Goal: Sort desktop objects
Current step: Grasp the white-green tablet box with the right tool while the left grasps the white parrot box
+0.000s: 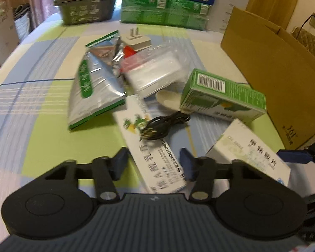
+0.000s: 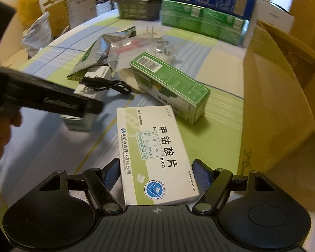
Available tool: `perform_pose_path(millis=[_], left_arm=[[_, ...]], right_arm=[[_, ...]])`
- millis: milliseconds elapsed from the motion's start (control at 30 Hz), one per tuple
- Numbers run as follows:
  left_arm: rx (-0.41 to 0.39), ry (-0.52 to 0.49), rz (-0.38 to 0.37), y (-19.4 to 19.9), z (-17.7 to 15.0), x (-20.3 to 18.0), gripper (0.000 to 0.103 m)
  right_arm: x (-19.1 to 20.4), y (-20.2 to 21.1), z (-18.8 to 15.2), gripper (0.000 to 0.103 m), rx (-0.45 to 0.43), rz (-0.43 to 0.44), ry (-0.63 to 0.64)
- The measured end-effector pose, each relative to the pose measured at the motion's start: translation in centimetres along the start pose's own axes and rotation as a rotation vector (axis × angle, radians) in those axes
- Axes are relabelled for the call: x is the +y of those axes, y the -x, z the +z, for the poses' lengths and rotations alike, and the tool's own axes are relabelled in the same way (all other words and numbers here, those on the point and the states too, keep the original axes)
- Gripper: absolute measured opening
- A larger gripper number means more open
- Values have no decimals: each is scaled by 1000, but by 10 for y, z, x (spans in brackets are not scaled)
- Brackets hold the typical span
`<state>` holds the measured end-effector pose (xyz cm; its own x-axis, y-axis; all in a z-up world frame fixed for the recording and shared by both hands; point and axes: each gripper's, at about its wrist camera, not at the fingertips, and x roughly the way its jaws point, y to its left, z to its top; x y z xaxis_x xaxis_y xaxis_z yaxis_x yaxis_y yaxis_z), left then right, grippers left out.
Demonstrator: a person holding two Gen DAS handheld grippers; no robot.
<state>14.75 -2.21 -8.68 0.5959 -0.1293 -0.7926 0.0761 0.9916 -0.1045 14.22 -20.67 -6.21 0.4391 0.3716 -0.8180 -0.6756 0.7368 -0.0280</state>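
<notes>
Checked cloth in green, blue and cream covers the bench [image 2: 220,67], with stacked cartons along the far edge and an open cardboard box [image 2: 279,96] at the right. We note a loose heap mid-bench: a foil pouch [image 1: 94,88], a green carton [image 1: 222,94], a coiled black cable [image 1: 163,126] and a long white carton [image 1: 151,147].

The right gripper [image 2: 156,177] has its fingers spread, one to each side of a white tablet box [image 2: 155,155] lying flat on the cloth, neither visibly touching it. The left gripper [image 1: 154,163] is likewise spread, straddling the near end of the long white carton.

We judge the tablet box light, stiff thin card, crushable under hard pressure and smooth-faced. We recommend taking hold across its long side edges near the middle, with moderate closing force.
</notes>
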Motion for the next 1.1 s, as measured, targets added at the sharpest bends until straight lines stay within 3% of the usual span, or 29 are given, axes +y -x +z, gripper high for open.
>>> perform_pose_path(millis=[67, 333, 433, 533, 700, 833, 900, 967, 1100], left_arm=[[16, -2, 14, 12, -9, 1, 33], [41, -25, 18, 56, -58, -4, 33], [15, -34, 19, 55, -59, -5, 43], [-7, -50, 15, 51, -56, -6, 43], [-5, -65, -1, 41, -55, -5, 43], [-9, -77, 4, 36, -57, -5, 43], [-14, -89, 9, 35, -58, -7, 43], [-16, -98, 18, 34, -57, -9, 42], [-18, -118, 34, 33, -57, -13, 33]], right_arm=[[3, 4, -5, 71, 1, -14, -13], [23, 30, -37, 72, -36, -26, -73], [26, 31, -41, 79, -72, -18, -64], [28, 29, -37, 84, -102, -39, -26], [22, 16, -35, 84, -88, -3, -23], [20, 10, -33, 82, -78, 36, -31], [21, 7, -33, 72, -64, 44, -31], [20, 6, -34, 70, -59, 46, -39], [18, 8, -35, 70, -60, 47, -65]])
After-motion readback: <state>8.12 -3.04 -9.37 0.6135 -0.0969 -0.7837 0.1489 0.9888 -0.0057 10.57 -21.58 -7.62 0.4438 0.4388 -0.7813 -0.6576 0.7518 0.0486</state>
